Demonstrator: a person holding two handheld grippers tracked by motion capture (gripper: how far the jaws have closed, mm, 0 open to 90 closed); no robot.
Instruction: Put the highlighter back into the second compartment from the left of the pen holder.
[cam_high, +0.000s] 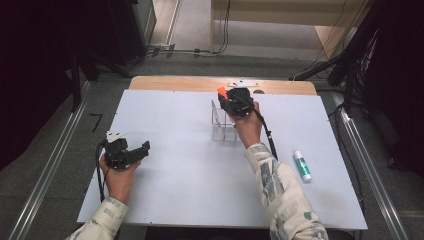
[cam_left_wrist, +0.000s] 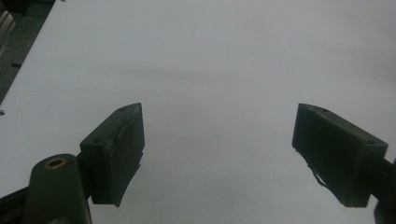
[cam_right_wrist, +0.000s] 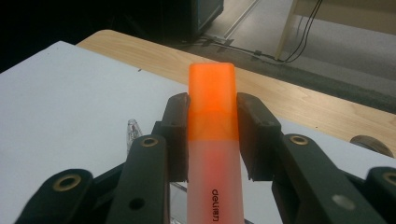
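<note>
The right gripper (cam_high: 226, 96) held an orange highlighter (cam_right_wrist: 212, 135), its jaws pressed on either side of the barrel near the cap, the marker's long axis running forward between them and past their tips. It hung over the far middle of the white table (cam_high: 190, 185), directly above a clear acrylic holder (cam_high: 222, 126); judging by that, the holder lay just below and slightly nearer than the cap, so a downward move would suit. The left gripper (cam_high: 142, 150) rested at the near left, jaws wide and empty. A glue stick (cam_high: 302, 165) lay well to the right.
</note>
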